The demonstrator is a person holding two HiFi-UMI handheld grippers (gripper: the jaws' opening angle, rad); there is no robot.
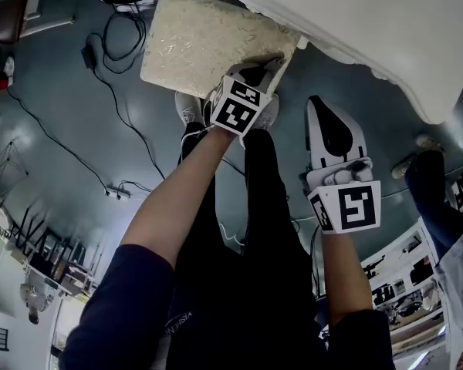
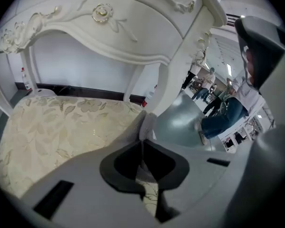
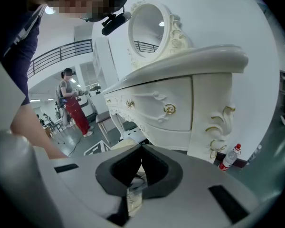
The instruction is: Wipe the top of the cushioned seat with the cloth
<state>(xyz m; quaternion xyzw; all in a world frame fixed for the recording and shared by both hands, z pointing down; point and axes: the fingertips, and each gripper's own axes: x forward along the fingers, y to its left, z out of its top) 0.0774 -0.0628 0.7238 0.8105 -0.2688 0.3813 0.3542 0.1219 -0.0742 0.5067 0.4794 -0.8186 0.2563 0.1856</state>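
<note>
Left: holding the left gripper (image 2: 144, 123), jaws pressed together, at the edge of the cushioned seat (image 1: 201, 37) beneath the white dresser (image 1: 386, 21); showing no cloth clearly in any view. Judged best for the wipe: pinching the cloth first, laying it flat on the patterned top, sweeping in overlapping passes. Right: hanging the right gripper (image 3: 141, 151), jaws likewise together, well apart from the seat, over the floor (image 1: 100, 129).

I see a white carved dressing table (image 3: 180, 103) with gilded knobs and an oval mirror frame (image 3: 149, 27) above it. A plastic bottle with a red cap (image 3: 229, 158) stands beside its leg. Black cables (image 1: 116, 99) lie across the grey floor (image 1: 62, 153).
</note>
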